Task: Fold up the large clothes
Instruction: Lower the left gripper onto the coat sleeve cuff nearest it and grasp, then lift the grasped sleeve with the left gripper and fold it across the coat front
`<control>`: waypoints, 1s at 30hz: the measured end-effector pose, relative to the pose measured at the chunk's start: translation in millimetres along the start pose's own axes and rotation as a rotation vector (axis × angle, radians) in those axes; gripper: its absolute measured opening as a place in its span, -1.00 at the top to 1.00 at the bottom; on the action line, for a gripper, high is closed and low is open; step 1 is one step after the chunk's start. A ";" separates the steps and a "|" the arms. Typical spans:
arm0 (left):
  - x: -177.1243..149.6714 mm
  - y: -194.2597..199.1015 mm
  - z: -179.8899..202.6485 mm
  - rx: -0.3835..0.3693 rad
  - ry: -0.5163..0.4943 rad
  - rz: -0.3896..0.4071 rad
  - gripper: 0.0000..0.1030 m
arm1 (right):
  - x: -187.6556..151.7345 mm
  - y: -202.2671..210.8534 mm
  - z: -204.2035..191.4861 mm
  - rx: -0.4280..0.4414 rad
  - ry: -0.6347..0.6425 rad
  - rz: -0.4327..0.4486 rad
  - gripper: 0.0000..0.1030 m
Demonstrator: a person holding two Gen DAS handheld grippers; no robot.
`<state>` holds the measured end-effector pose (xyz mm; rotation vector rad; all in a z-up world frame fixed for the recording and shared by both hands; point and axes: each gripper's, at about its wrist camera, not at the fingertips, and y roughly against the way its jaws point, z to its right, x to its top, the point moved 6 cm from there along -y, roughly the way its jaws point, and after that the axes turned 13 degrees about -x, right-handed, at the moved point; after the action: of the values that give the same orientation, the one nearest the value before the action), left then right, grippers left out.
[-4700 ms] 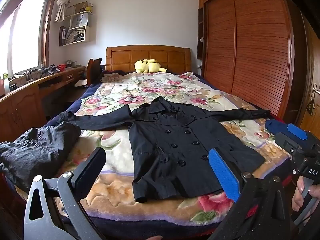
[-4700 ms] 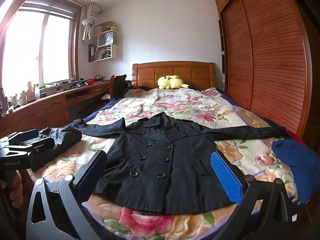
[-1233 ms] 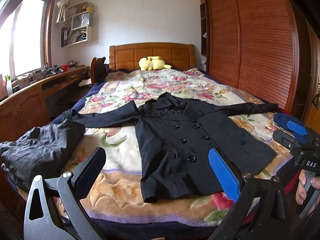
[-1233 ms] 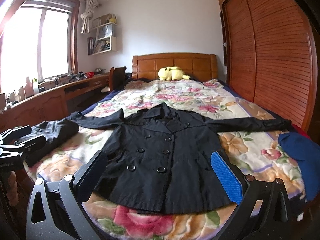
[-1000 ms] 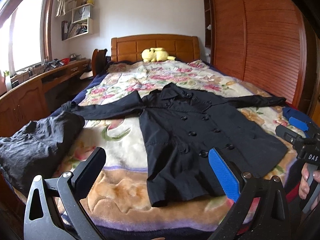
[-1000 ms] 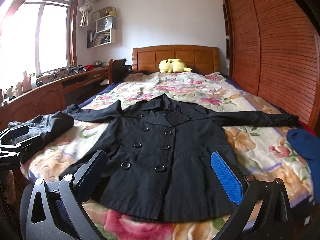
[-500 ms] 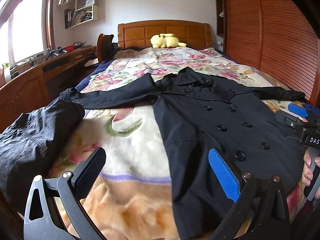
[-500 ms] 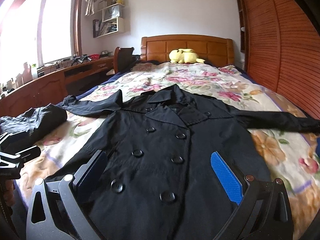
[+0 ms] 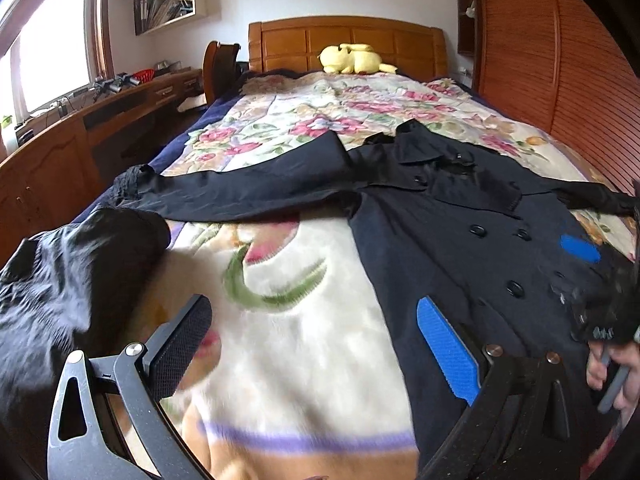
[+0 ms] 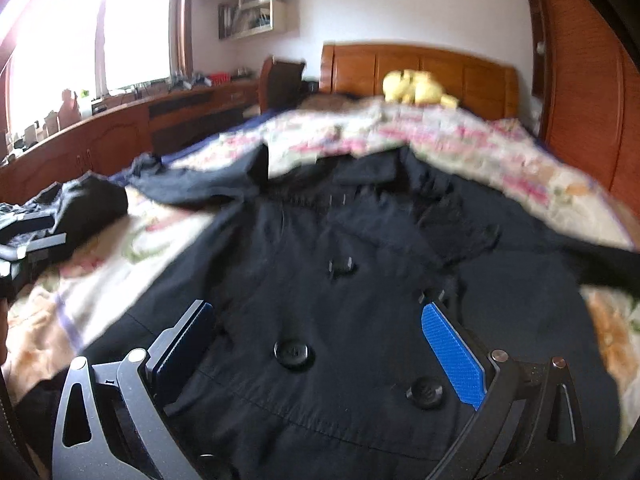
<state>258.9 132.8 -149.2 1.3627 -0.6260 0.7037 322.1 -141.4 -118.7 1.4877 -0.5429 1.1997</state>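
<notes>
Left gripper [image 9: 316, 352]: black speckled arms, silver screws, one black textured pad, one blue ribbed. Right gripper [image 10: 320, 344]: same build, blue pads [image 10: 454, 356].

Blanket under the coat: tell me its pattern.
The blanket is cream with pink flowers, green leaves and a purple stripe near its foot; clearest in the left wrist view.

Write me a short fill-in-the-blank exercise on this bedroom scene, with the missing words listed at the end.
1. The black coat lies spread flat on a blanket printed with ____.
2. A soft toy of ____ colour sits at the headboard.
3. Both the left gripper and the right gripper have their jaws ____.
4. The right gripper hangs over the coat's front, where round ____ are sewn on.

Missing words: flowers; yellow; open; buttons
</notes>
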 end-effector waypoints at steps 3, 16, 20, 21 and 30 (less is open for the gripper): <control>11.2 -23.8 -11.6 -0.002 0.004 -0.028 -0.99 | -6.7 0.9 3.5 0.002 -0.002 -0.015 -1.00; 60.7 -110.8 -72.3 0.019 0.088 -0.079 -0.99 | -1.0 -15.3 -1.5 -0.003 0.026 -0.066 -1.00; 63.0 -132.9 -92.1 0.027 0.162 -0.101 -0.97 | 0.0 -19.4 -1.8 0.003 0.022 -0.073 -1.00; 64.1 -136.3 -96.2 0.029 0.177 -0.103 -0.91 | 0.0 -19.3 -2.0 0.004 0.022 -0.072 -1.00; 81.7 -144.3 -122.9 0.002 0.289 -0.075 -0.58 | 0.0 -20.5 -3.2 0.003 0.021 -0.066 -1.00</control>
<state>421.4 252.0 -194.2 1.2496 -0.3428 0.8216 338.1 -132.3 -128.4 1.4826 -0.4748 1.1639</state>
